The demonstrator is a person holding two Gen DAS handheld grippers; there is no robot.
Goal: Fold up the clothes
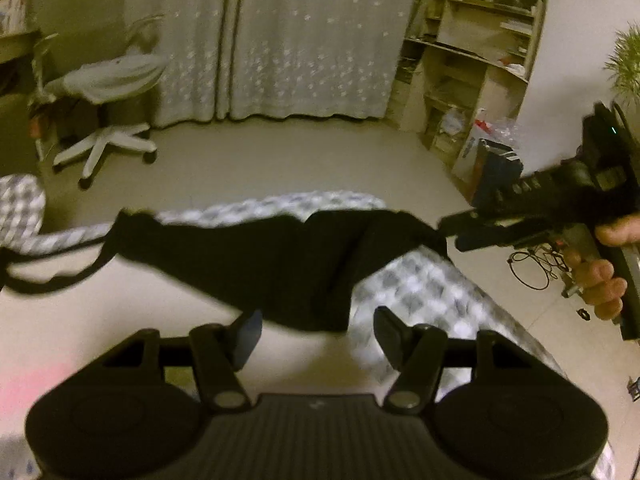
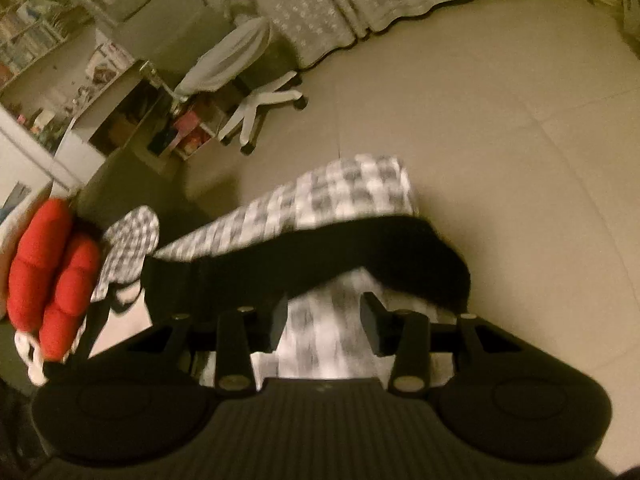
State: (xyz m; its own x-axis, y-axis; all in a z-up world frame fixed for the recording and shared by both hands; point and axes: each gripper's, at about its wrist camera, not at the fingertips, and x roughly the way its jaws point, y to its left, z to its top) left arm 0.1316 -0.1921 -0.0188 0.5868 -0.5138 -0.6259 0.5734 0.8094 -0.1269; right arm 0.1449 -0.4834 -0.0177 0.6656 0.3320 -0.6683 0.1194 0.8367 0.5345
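Left gripper: my fingers stand apart with nothing between them; the black garment's lower hem hangs just beyond the tips, at 12 o'clock.
Right gripper: in its own view my fingers are spread apart with only the checked cover visible between them. In the left view it comes in from 3 o'clock, held by my right hand, and its tip meets the garment's corner; I cannot tell if that corner is pinched.
Black garment: stretched sideways above the bed, blurred, a thin strap trailing toward 9 o'clock.
Bed: grey-and-white checked cover, under the garment.
Red cushion: at 9 o'clock in the right view, beside a checked pillow.
Office chair: white base, at 10 o'clock on the floor, before the curtain.
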